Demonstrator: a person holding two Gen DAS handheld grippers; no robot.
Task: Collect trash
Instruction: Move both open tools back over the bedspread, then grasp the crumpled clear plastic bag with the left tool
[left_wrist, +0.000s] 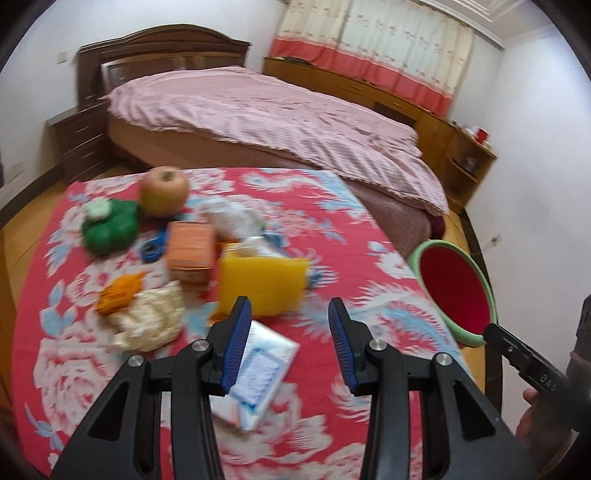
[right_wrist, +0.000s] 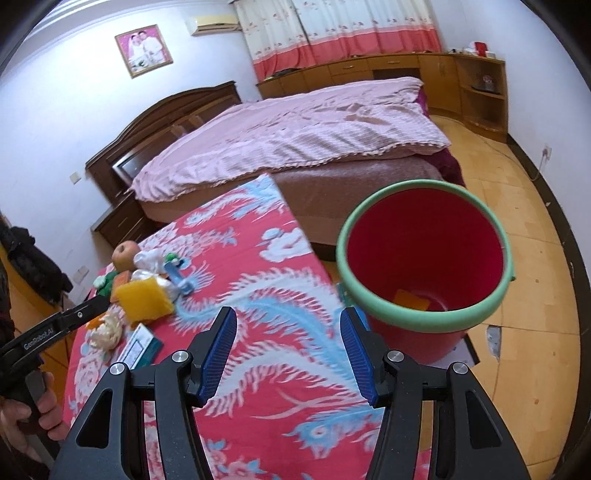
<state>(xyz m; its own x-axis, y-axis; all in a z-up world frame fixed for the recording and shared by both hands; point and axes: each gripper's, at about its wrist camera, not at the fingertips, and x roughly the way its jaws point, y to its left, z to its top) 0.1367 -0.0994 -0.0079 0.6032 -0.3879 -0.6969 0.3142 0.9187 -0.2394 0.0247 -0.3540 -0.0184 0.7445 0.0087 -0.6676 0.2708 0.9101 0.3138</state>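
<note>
Step in hand: reaching for the next piece of trash; both grippers are empty, so this reads as the approach before a grasp.
Left gripper: the left gripper (left_wrist: 290, 319) has its blue-padded jaws apart with nothing between them, low centre of the left wrist view, over the red floral cloth on the tabletop (left_wrist: 369, 236).
Right gripper: the right gripper (right_wrist: 288, 334) also stands apart and empty, lower centre of its view, pointing at the cloth beside the bucket.
Trash pile: a yellow sponge block (left_wrist: 264, 286) lies just above the left gripper; a flat white-and-blue packet (left_wrist: 258, 369) is partly under its left finger; a crumpled cream paper wad (left_wrist: 151, 321) and an orange scrap (left_wrist: 118, 291) sit at centre left.
Other items: a brownish apple (left_wrist: 163, 190) and a green plastic bottle (left_wrist: 110, 229) lie at upper left, blurred.
Bin: the red bucket with a green rim (right_wrist: 424, 258) stands off the tabletop's edge, centre right of the right wrist view; an orange piece already lies inside.
Next move: likely bring the left gripper onto the sponge or packet, close the jaws, then carry it to the bucket.
Risk: the flat packet may be hard to pinch off the cloth.
</note>
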